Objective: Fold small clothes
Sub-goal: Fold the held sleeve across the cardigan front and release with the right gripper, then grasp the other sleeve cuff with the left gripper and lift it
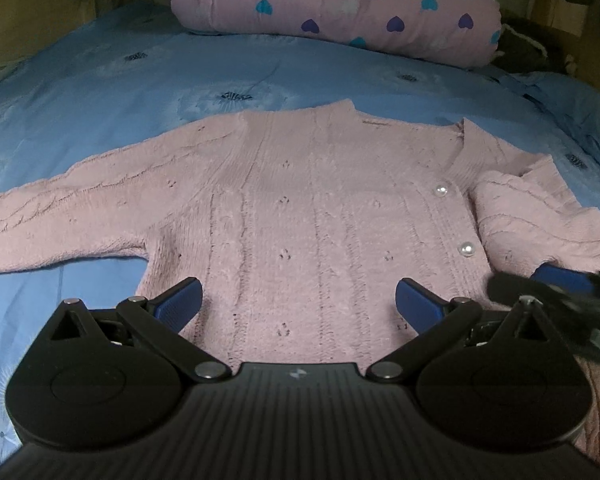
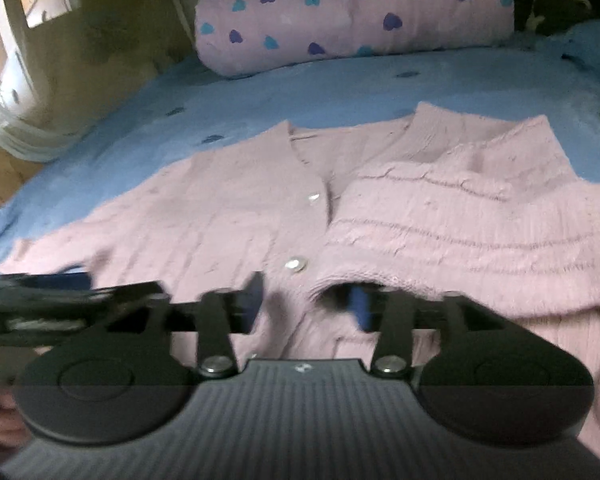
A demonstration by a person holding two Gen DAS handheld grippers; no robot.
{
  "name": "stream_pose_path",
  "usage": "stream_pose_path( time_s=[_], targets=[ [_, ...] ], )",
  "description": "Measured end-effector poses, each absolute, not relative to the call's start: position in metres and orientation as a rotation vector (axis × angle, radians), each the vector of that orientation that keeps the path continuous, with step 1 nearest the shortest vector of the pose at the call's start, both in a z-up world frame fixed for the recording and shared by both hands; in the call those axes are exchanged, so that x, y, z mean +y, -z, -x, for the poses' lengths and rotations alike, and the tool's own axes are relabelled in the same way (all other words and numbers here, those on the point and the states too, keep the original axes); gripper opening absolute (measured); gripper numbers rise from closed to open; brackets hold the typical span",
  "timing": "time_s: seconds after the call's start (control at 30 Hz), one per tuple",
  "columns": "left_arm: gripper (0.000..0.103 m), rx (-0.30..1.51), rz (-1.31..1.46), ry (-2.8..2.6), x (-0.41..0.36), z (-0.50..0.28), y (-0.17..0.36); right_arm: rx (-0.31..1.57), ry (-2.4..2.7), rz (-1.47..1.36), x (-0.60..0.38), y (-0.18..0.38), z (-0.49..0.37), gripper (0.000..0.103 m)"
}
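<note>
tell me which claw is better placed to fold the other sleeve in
Left. The left claw hangs open over the cardigan hem, nearer the outstretched sleeve; the right claw sits by the folded sleeve.

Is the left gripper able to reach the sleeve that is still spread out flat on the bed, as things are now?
Probably yes. The left gripper stands open above the cardigan's hem, and the flat sleeve lies uncovered on the blue sheet to its left. Nothing lies between them; the right gripper is on the other side.
</note>
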State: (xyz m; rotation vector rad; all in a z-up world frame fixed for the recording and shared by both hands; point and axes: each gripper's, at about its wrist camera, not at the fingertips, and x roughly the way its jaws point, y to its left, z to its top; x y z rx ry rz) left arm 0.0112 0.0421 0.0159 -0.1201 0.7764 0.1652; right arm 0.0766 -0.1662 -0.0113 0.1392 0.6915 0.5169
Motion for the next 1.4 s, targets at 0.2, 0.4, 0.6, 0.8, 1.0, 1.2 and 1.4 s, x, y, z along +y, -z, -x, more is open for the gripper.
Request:
stream_pose_path(
  time_s=[0.2, 0.4, 0.6, 0.8, 1.0, 1.2, 1.4],
  targets=[
    [0.103, 0.761, 0.080, -0.158, 0.037, -0.006, -0.013, 0.651, -0.549, -0.094, -0.188, -0.013, -0.043, 0.057],
    [0.103, 0.739, 0.070, -0.132, 0.023, 0.004, -0.026, 0.562, -0.480, -0.171, -0.232, -0.037, -0.040, 0.057],
    [0.103, 0.717, 0.030, -0.084, -0.015, 0.006, -0.050, 0.528, -0.294, -0.202, -0.276, -0.040, -0.051, 0.057],
    [0.103, 0.695, -0.018, -0.012, -0.076, -0.005, -0.063, 0.585, -0.150, -0.311, -0.314, -0.030, -0.065, 0.057],
    [0.103, 0.719, -0.025, 0.050, -0.139, -0.027, -0.059, 0.614, -0.036, -0.393, -0.342, -0.025, -0.060, 0.057],
    [0.103, 0.683, -0.113, 0.133, -0.194, -0.039, -0.055, 0.644, 0.056, -0.376, -0.359, -0.019, -0.059, 0.057],
    [0.103, 0.655, -0.242, 0.175, -0.234, -0.058, -0.048, 0.639, 0.094, -0.407, -0.376, -0.018, -0.059, 0.057]
  ],
)
